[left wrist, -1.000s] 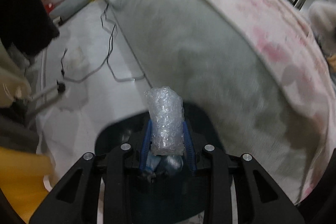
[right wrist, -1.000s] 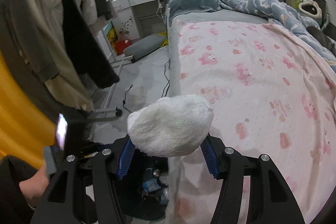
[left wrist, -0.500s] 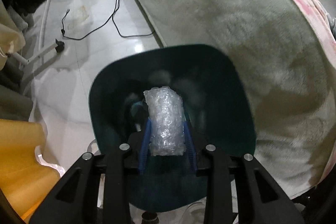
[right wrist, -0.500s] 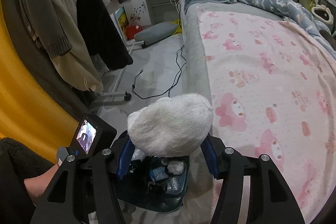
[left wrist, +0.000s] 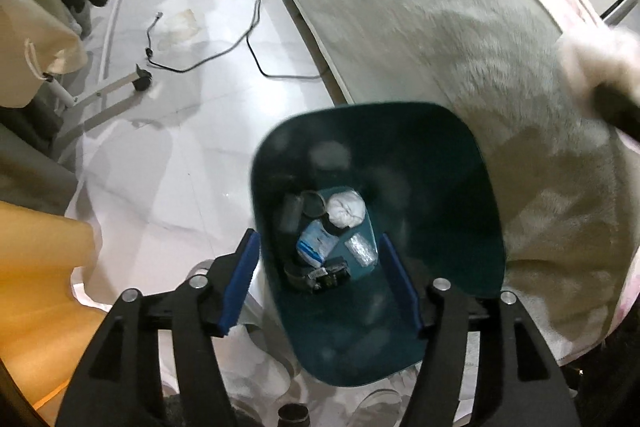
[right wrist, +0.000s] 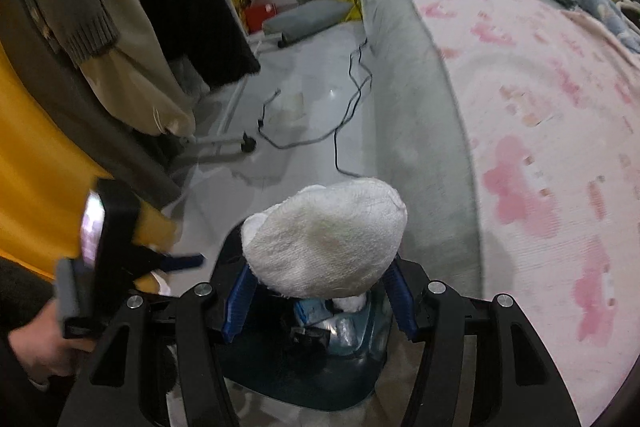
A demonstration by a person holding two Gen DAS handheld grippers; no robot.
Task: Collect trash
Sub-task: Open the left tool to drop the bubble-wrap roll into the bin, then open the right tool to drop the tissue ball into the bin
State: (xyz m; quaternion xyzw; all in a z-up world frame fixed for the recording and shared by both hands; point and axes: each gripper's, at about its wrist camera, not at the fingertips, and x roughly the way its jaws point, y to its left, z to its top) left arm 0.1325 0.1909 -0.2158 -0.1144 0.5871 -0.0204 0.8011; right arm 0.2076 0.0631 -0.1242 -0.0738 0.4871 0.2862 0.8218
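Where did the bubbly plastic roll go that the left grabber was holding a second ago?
The left gripper let it go: its jaws are opening with nothing between them, and the bubble wrap roll now lies in the dark green bin with the other trash. Both grippers came down toward the bin. The right gripper still holds the white cloth.
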